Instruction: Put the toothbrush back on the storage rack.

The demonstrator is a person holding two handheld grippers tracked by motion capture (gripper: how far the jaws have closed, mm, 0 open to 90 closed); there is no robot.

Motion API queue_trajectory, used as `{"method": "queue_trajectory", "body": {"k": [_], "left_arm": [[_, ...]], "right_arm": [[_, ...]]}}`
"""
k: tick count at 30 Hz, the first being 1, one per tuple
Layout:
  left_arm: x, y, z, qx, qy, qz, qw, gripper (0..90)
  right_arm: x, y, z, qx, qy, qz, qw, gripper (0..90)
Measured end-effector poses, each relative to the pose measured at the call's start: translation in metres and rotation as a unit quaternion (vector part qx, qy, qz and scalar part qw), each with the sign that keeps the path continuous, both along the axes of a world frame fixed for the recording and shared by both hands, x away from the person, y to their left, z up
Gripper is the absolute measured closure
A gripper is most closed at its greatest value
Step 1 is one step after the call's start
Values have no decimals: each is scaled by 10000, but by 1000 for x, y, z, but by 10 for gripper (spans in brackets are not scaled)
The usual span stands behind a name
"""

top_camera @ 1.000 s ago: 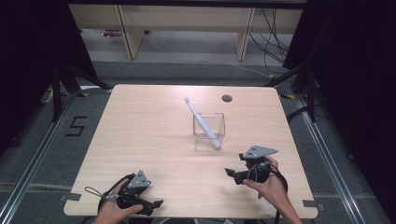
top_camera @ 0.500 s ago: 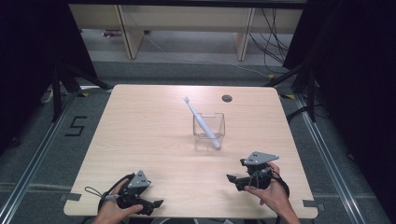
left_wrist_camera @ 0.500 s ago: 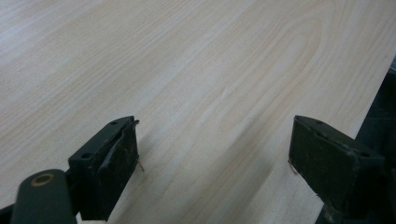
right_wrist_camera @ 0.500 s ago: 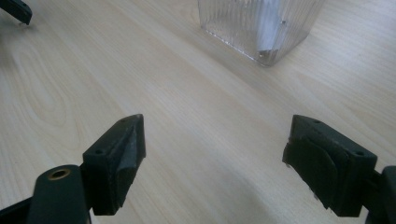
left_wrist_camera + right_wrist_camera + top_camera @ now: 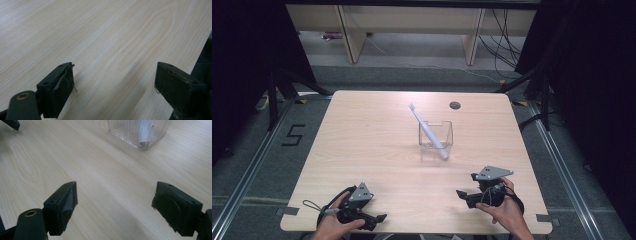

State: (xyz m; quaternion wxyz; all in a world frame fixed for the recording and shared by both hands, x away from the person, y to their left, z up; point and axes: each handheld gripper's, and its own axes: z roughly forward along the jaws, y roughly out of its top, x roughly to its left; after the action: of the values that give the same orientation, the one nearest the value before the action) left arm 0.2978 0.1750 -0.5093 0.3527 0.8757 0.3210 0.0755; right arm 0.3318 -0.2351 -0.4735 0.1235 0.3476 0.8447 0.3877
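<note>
1. High view: Grey floor goes round a light wood tabletop (image 5: 372,150), w/ pale shelf legs (image 5: 346,35) at the back & black cables (image 5: 507,30) on the floor. A white "5" mark (image 5: 293,135) is on the floor at the left. A small dark round hole (image 5: 455,105) is near the far edge of the tabletop.
2. High view: A clear square cup (image 5: 435,141) stands about mid tabletop, a bit to the right. A white toothbrush (image 5: 428,131) leans in it, brush end up & tilted to the back left, other end down in the cup.
3. High view: Left hand-held gripper (image 5: 379,218) is at the near left edge, held by the left hand (image 5: 334,226). Right hand-held gripper (image 5: 460,194) is at the near right, held by the right hand (image 5: 504,212), grey plate on top. Both are well apart from the cup.
4. Left gripper view: The left one's 2 black jaws are wide apart w/ nothing btwn them, just bare wood. The tabletop edge is at the right.
5. Right gripper view: The right one's 2 jaws are also wide apart & hold nothing. The ribbed clear cup (image 5: 140,132) is up ahead, white toothbrush handle (image 5: 143,127) blurry inside. A dark bit of the other gripper is at the top left corner.
</note>
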Motion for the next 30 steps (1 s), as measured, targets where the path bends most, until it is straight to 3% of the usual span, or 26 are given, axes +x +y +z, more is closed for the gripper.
{"method": "queue_trajectory", "body": {"k": [3, 4, 7, 16, 17, 21, 22, 23, 24, 30], "left_arm": [[0, 0, 0, 1, -4, 5, 10000, 151], [0, 0, 0, 0, 0, -4, 10000, 151], [0, 0, 0, 5, -2, -2, 10000, 151], [0, 0, 0, 4, -1, -1, 10000, 151], [0, 0, 0, 11, -2, -4, 10000, 151], [0, 0, 0, 11, -4, 0, 10000, 151], [0, 0, 0, 9, -7, 2, 10000, 150], [0, 0, 0, 6, -9, 6, 10000, 151], [0, 0, 0, 6, -9, 3, 10000, 151], [0, 0, 0, 10, -9, 4, 10000, 151]], "right_arm": [[-3, -2, -1, -4, 1, -58, 10000, 191], [-6, -2, -1, 6, 140, -125, 9998, 190], [-5, -5, -2, -7, 16, -7, 10000, 187], [-11, -10, -4, -59, -43, -56, 10000, 185], [-13, -10, -4, -1, 73, -80, 9999, 185], [-15, -12, -4, -45, 107, -112, 9999, 185], [-15, -13, -5, -67, 13, -76, 9999, 185], [-18, -12, -5, -24, 163, -181, 9997, 185], [-16, -13, -6, -77, -15, -82, 9999, 185], [-21, -15, -8, -30, 70, -29, 10000, 184]]}}
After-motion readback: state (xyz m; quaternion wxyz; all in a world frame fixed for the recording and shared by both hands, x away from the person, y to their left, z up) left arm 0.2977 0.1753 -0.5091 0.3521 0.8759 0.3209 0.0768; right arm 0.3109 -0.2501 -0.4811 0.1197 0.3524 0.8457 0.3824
